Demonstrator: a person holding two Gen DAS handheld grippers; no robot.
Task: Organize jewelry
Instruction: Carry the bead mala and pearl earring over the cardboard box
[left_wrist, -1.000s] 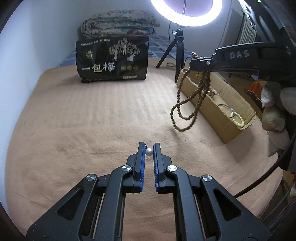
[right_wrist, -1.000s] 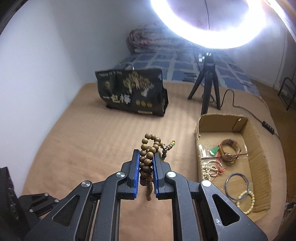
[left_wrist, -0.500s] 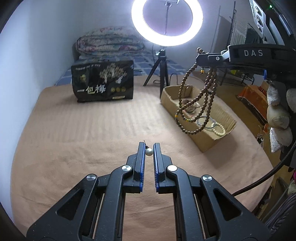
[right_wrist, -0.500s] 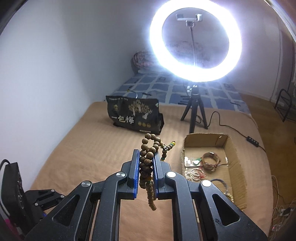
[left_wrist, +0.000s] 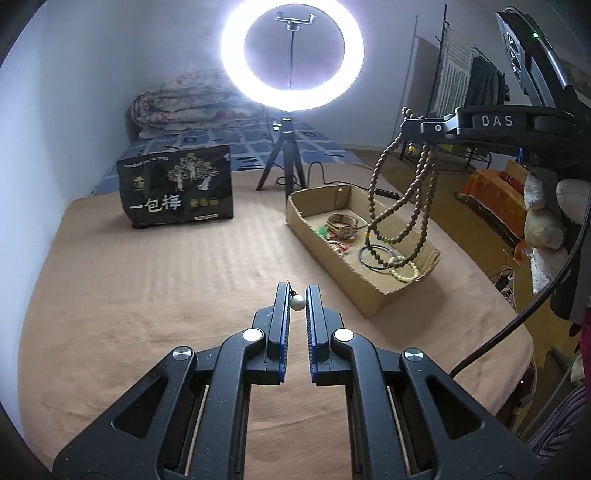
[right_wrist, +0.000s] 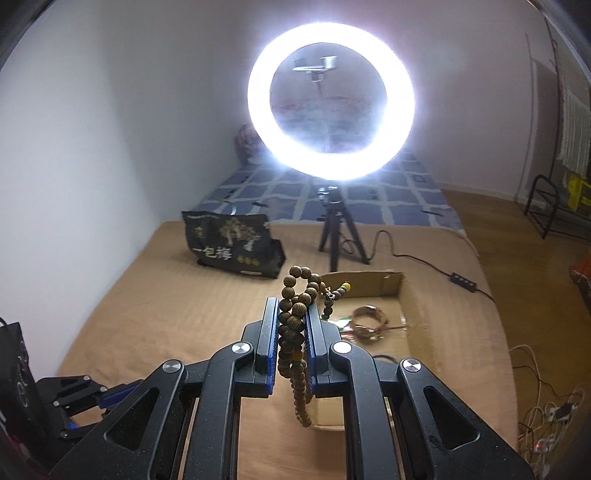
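1. Tan blanket covers the bed you are working over, with a black printed snack bag standing at the far left and a glowing white ring light on a small tripod behind the middle.
2. Your left gripper is clamped on a small white pearl earring, held above the blanket and short of the box.
3. To its right sits the open brown cardboard box, already holding a woven bracelet, a dark bangle, a pale bead bracelet and a few smaller pieces, so much of the sorting looks done.
4. Farther right, your right gripper pinches a long string of brown wooden prayer beads; its loops hang free above the box, apparently clear of its contents.
5. Left to do, by my reading: lower the beads into the box and release, then bring the earring across. No loose jewelry shows on the blanket.
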